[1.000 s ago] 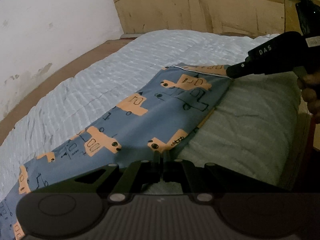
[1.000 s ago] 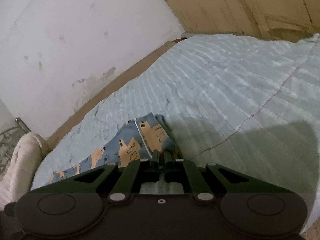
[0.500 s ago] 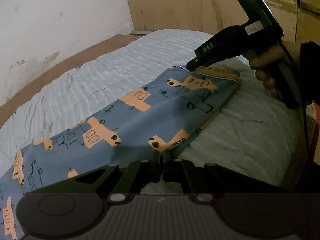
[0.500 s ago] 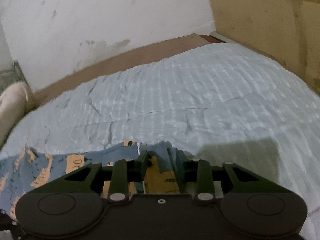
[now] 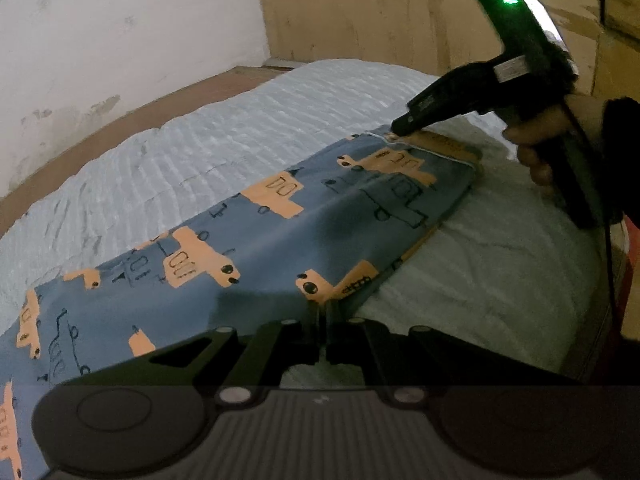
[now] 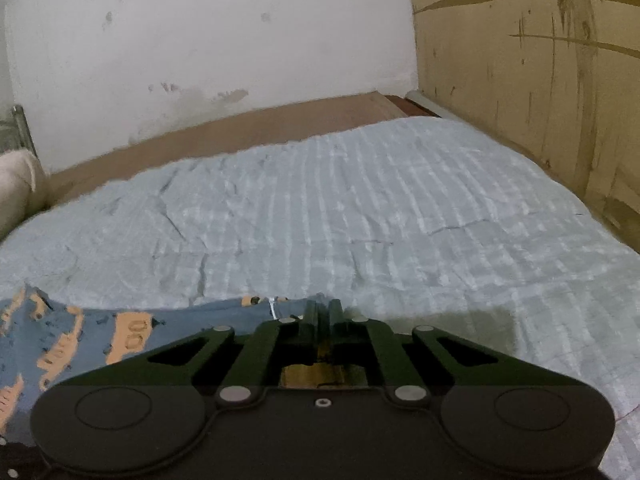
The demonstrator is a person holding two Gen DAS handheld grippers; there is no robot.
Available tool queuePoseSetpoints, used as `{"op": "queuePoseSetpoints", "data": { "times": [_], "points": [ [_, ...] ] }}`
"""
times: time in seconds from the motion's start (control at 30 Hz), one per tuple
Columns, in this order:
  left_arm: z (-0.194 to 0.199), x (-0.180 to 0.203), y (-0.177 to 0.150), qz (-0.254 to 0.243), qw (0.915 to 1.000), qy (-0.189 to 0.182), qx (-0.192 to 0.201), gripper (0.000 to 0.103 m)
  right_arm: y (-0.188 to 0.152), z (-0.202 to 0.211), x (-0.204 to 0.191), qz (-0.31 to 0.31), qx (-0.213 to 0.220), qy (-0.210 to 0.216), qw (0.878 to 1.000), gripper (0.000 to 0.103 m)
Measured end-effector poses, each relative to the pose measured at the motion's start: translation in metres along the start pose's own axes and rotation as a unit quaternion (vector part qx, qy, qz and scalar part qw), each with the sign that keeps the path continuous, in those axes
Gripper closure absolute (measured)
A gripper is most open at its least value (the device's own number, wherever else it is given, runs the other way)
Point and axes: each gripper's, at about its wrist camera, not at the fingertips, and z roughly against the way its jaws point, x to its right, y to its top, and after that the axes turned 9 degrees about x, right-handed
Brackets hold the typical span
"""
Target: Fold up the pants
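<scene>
Update: our right gripper (image 5: 394, 136) has swung round over the last second. It was pointing along the bed with a bunched corner of the pants (image 5: 256, 248) in its jaws; half a second ago the jaws were spread over the cloth; now they're clenched on the waistband corner by the white piping (image 6: 273, 307). Wall now dead ahead in the right wrist view. Left gripper (image 5: 323, 312) hasn't budged: clenched on the near edge of the pants, same spot throughout.

Meaning, as we read it: regrip done on the right, both corners of one end now pinched. We're probably set to lift and carry this end over for the first fold. No fold made yet. The pants lie flat and long on the bed, blue with orange trucks, running away to the left.

Surface: pale blue ribbed quilt (image 6: 360, 208), wrinkled, soft, so expect drag. Brown bed frame (image 6: 240, 128) beyond it. White scuffed wall (image 6: 200, 40) behind, plywood panel (image 6: 540, 60) on the right. Cream cushion-like thing (image 6: 16, 188) at far left, can't tell what it is.
</scene>
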Motion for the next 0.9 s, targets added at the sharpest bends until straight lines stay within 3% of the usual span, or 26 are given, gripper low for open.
{"op": "queuePoseSetpoints", "data": {
  "times": [0.07,0.13,0.17,0.23,0.3,0.47,0.67,0.9],
  "points": [
    [0.003,-0.003,-0.002,0.007,0.9999,-0.008,0.006,0.099,-0.007,-0.009,-0.003,0.017,-0.018,-0.005,1.0,0.098],
    [0.009,-0.007,-0.002,0.021,0.9996,-0.013,0.011,0.084,-0.01,-0.012,-0.002,0.013,-0.027,-0.005,1.0,0.094],
    [0.013,-0.009,-0.002,0.031,0.9994,-0.013,0.014,0.069,-0.009,-0.009,-0.002,0.009,-0.021,-0.011,1.0,0.087],
    [0.022,-0.014,-0.003,0.045,0.9987,0.001,0.026,0.053,-0.006,0.001,-0.003,0.004,-0.01,-0.018,1.0,0.075],
    [0.032,-0.02,-0.004,0.059,0.9973,0.021,0.038,0.045,-0.004,0.01,-0.009,0.011,-0.004,-0.027,1.0,0.048],
    [0.066,-0.046,-0.01,0.124,0.985,0.107,0.053,0.017,-0.015,0.031,-0.038,0.045,0.009,-0.019,0.999,0.024],
    [0.123,-0.106,-0.021,0.167,0.9607,0.208,0.077,0.005,-0.031,0.046,-0.101,0.065,0.026,0.038,0.997,0.004],
    [0.173,-0.211,-0.067,0.186,0.9316,0.307,0.055,0.003,-0.036,0.044,-0.197,0.087,0.039,0.128,0.987,0.001]
  ]
}}
